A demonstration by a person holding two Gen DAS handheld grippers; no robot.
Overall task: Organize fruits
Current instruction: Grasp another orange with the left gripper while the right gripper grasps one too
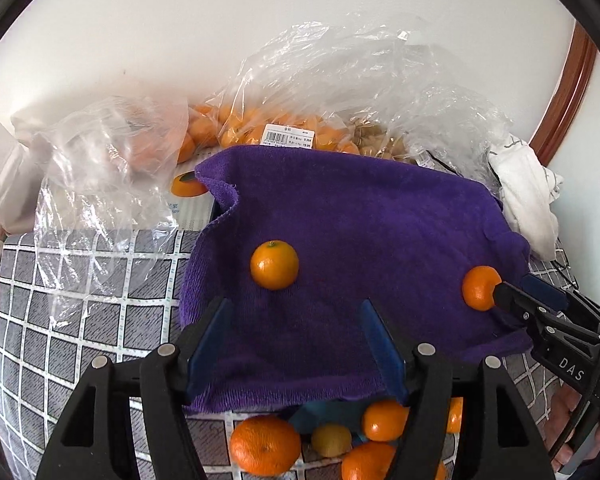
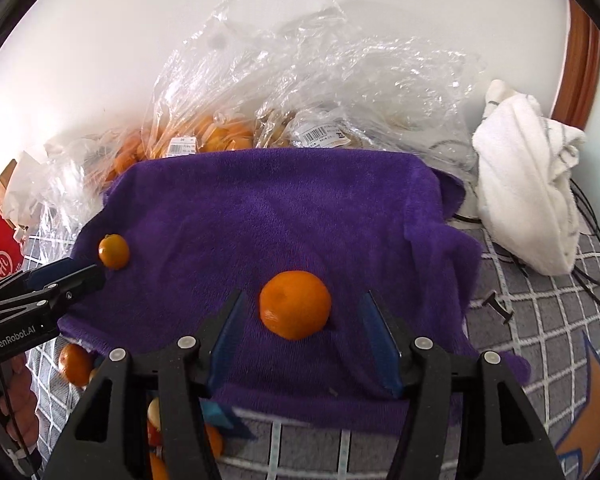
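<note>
Two fruits sit on your purple towel (image 1: pixel 360 232), spread over the checked bed cover (image 1: pixel 80 300). Your right tongs (image 2: pixel 300 336) stand spread and empty, the larger orange (image 2: pixel 295 305) just ahead between the tips; your left tongs (image 1: pixel 296 340) also gape empty, the smaller orange (image 1: pixel 274 265) slightly ahead and left. At least four more oranges (image 1: pixel 265 445) wait below the towel's near edge.

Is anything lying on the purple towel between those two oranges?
No. Between the smaller orange and the larger orange only bare purple towel shows, clearest in the left wrist view.
</note>
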